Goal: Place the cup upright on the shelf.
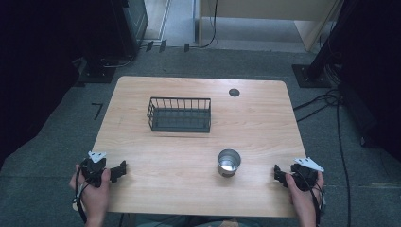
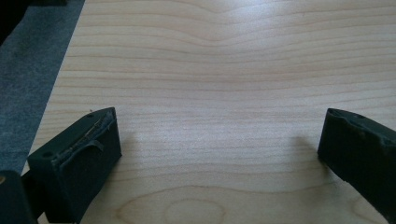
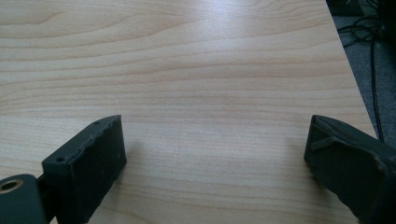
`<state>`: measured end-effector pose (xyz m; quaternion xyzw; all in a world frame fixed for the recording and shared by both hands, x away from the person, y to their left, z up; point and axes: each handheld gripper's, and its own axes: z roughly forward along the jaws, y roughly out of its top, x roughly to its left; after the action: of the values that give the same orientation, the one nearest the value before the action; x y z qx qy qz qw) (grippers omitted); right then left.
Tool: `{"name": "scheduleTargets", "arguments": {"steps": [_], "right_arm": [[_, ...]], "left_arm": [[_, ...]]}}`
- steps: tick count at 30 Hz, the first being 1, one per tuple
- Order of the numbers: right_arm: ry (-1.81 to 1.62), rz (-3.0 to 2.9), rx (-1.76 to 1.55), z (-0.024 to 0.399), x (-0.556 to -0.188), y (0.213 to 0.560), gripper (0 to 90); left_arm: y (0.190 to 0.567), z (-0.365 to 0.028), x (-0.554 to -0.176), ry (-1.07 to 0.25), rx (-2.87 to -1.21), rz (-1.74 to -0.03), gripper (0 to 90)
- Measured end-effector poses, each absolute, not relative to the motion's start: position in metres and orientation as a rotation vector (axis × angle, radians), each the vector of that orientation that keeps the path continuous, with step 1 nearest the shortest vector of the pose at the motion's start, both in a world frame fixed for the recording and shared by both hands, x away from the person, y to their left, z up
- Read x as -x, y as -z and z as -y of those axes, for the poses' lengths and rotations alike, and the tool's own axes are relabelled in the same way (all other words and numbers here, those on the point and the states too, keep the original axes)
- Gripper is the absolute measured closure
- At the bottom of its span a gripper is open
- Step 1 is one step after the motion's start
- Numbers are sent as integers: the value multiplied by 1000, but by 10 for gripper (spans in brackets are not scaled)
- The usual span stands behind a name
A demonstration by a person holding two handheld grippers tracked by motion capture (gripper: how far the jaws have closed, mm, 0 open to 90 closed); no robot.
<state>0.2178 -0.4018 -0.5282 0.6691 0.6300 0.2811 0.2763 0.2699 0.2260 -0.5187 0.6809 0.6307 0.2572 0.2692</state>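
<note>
Room: grey carpet floor (image 1: 56, 132) lay all round, with black cables (image 1: 331, 101) trailing off the right side and dark stands at the far corners.
Surface: a pale wooden surface (image 1: 189, 189) with rounded corners carried everything; a small dark round cap (image 1: 234, 92) sat near its far right edge.
Basket: a black wire basket (image 1: 179, 114) stood toward the far edge, a little left of the middle, with nothing inside it.
Cup: a metal cup (image 1: 229, 162) stood upright right of centre toward the near edge, and looked empty.
Left gripper: the left gripper (image 1: 121, 170) rested by the near left corner, its fingers (image 2: 84, 158) spread wide over bare wood, holding nothing.
Right gripper: the right gripper (image 1: 277, 174) rested by the near right corner, near the cup but apart from it, its fingers (image 3: 93, 163) wide apart and empty.
</note>
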Motion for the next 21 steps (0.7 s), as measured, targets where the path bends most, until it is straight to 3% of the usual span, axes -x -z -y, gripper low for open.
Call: {"name": "scheduleTargets", "arguments": {"steps": [12, 21], "right_arm": [[-742, -1702, -1804, 394, -223, 525, 21], [-864, -1695, -1756, 379, -223, 497, 23]], "left_arm": [[519, -226, -270, -693, -1836, -1700, 0], [519, -226, -270, -693, -1836, -1700, 0]]}}
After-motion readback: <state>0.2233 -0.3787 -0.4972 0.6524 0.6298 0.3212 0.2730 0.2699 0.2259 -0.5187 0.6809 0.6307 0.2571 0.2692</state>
